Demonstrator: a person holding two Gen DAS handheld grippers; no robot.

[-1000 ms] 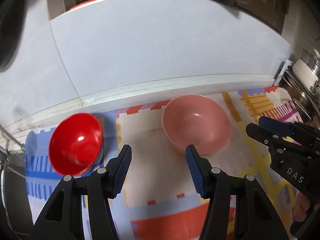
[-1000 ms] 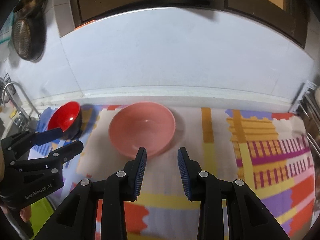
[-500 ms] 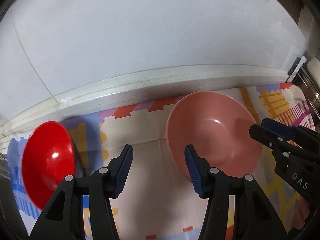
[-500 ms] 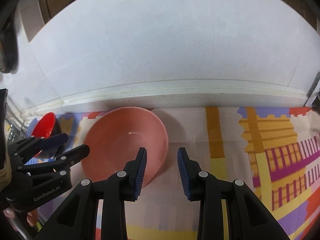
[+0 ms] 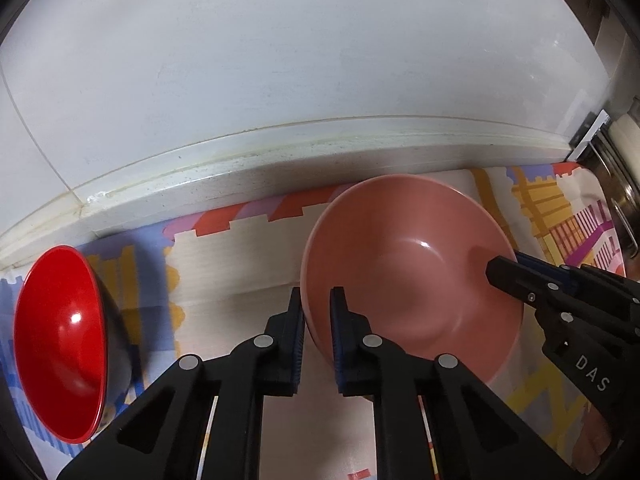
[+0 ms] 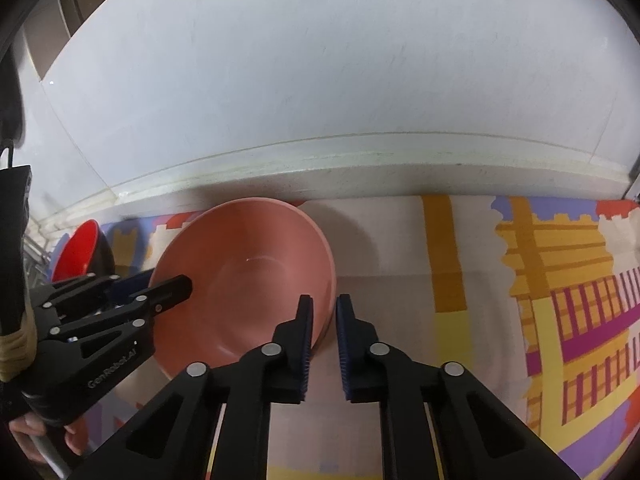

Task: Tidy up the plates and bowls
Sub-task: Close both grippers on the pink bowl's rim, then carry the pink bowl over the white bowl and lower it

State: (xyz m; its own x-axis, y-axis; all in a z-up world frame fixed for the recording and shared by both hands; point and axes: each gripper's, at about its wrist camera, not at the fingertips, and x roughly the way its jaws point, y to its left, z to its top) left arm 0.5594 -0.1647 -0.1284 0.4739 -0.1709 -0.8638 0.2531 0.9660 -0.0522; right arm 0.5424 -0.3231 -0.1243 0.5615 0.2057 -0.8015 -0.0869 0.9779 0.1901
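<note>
Both grippers — left (image 5: 316, 304), right (image 6: 323, 312) — clenched on the pink bowl's (image 5: 408, 280) opposite rims; steel pot (image 5: 624, 200) only in left view.

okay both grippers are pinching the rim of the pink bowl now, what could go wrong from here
Both grips are thin pinches on opposite sides of the pink bowl: the left gripper and right gripper have just closed on its rim. If one hand lifts faster, the bowl could tilt and slip out. Swinging it left could knock the red bowl, which already sits tilted on the mat.
</note>
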